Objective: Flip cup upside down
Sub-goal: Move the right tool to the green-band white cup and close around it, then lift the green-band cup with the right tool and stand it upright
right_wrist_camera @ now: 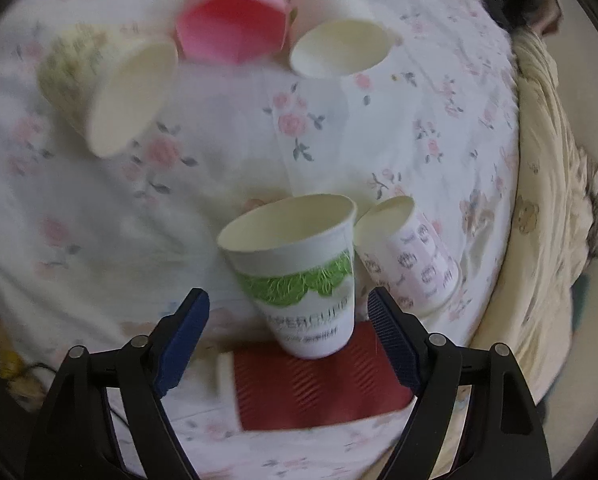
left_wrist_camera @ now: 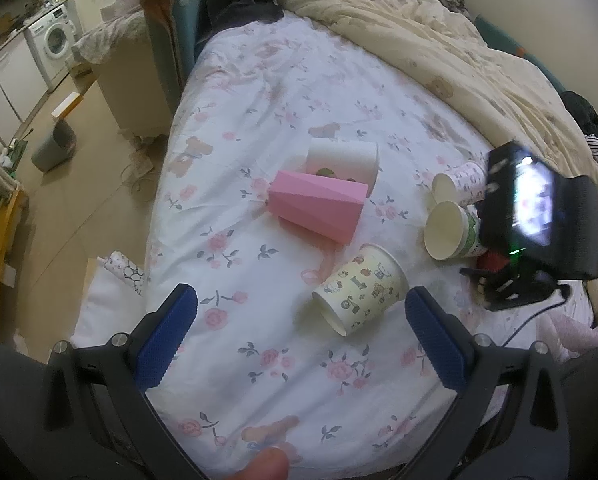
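Right gripper (right_wrist_camera: 289, 334): fingers spread wide, lined up either side of the green-banded cup (right_wrist_camera: 299, 268) at lower centre of the right wrist view — nothing pinched yet, pads clear of the wall on both sides.
Green-banded cup: mouth up and tilted away, base perched on the edge of a red ribbed cup (right_wrist_camera: 319, 384) lying flat — hence the lean.
Purple-print cup (right_wrist_camera: 411, 252): just right of it, touching or nearly so; tight clearance for the right-hand finger.
Left gripper (left_wrist_camera: 301, 334): fingers spread as well, hovering low in the left wrist view, holding nothing — likely kept back to leave room.
Cartoon-print cup (left_wrist_camera: 359, 290): on its side between those fingertips, further ahead on the bed (left_wrist_camera: 259, 92).
Pink faceted cup (left_wrist_camera: 319, 208): toppled at centre frame, resting against a white cup (left_wrist_camera: 343, 164).
Likely step: closing on the green cup, then the turn-over — soft bedding, so a wobbly landing looks probable.
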A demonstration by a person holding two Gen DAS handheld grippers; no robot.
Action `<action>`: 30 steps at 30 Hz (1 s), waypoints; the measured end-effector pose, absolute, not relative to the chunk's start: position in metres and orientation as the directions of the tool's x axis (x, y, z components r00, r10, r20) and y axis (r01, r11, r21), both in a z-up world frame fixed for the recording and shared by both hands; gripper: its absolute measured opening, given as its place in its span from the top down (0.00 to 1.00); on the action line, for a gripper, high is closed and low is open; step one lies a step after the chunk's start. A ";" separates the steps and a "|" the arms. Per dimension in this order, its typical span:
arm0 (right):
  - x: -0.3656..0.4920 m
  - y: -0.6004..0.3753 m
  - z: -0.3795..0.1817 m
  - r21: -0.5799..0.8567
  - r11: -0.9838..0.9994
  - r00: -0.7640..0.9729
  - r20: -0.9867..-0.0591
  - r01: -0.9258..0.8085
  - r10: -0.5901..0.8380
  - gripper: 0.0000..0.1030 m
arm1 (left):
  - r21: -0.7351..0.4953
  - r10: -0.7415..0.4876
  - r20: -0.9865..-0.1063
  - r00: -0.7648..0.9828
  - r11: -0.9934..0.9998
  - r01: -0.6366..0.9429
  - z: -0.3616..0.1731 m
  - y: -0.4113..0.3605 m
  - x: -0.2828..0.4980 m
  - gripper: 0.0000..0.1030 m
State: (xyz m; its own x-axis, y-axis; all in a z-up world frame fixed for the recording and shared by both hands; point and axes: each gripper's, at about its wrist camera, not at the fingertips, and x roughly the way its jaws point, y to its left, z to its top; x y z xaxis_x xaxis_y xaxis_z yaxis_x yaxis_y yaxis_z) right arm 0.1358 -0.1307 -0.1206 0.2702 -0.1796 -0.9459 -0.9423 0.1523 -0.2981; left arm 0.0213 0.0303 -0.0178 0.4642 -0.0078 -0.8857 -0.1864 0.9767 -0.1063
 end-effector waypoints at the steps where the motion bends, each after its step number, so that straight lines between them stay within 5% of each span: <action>1: 0.136 -0.129 -0.127 -0.309 0.131 0.280 -0.939 -0.942 -0.198 0.28 | -0.109 -0.012 -0.887 0.462 0.977 -0.184 -0.018 0.030 0.022 0.00; 12: 0.146 -0.122 -0.133 -0.319 0.181 0.285 -0.939 -0.930 -0.190 0.40 | -0.122 -0.021 -0.888 0.460 0.974 -0.191 -0.019 0.032 0.022 0.00; 19: 0.140 -0.125 -0.072 -0.242 0.405 0.249 -0.968 -0.881 -0.037 0.40 | -0.132 -0.027 -0.882 0.470 0.972 -0.192 -0.015 0.032 0.021 0.00; 30: 0.097 -0.154 -0.047 0.241 0.763 -0.044 -0.962 -0.600 0.270 0.39 | -0.120 -0.014 -0.877 0.481 0.975 -0.189 -0.011 0.032 0.014 0.00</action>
